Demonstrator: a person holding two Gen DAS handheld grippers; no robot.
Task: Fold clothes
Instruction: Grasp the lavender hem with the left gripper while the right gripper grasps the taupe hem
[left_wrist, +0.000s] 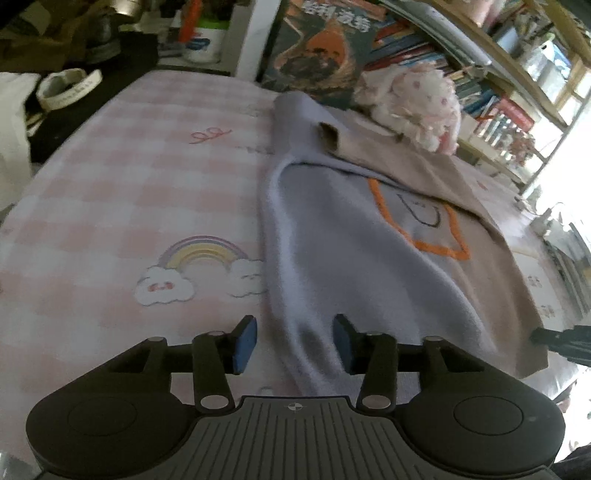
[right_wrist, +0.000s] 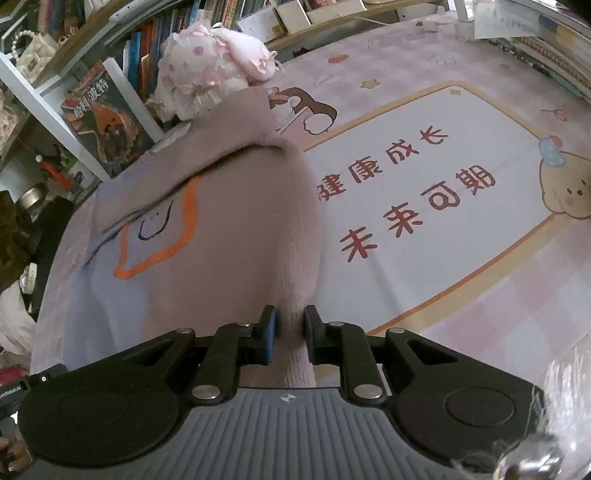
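Note:
A sweater, half lavender and half beige with an orange outline design, lies on the pink checked tablecloth (left_wrist: 110, 192). In the left wrist view its lavender half (left_wrist: 332, 266) runs between my left gripper's (left_wrist: 293, 343) open blue pads, folded lengthwise. The beige half (left_wrist: 424, 173) lies to the right. In the right wrist view my right gripper (right_wrist: 290, 336) is shut on the beige edge (right_wrist: 295, 325) of the sweater (right_wrist: 240, 229), which rises in a fold ahead.
A pink plush toy (left_wrist: 417, 107) (right_wrist: 210, 70) sits behind the sweater. Books fill shelves (left_wrist: 498, 110) beyond. A white cup (left_wrist: 205, 40) and a white band (left_wrist: 66, 88) lie at the far left. A printed panel with characters (right_wrist: 424, 199) is right of the sweater.

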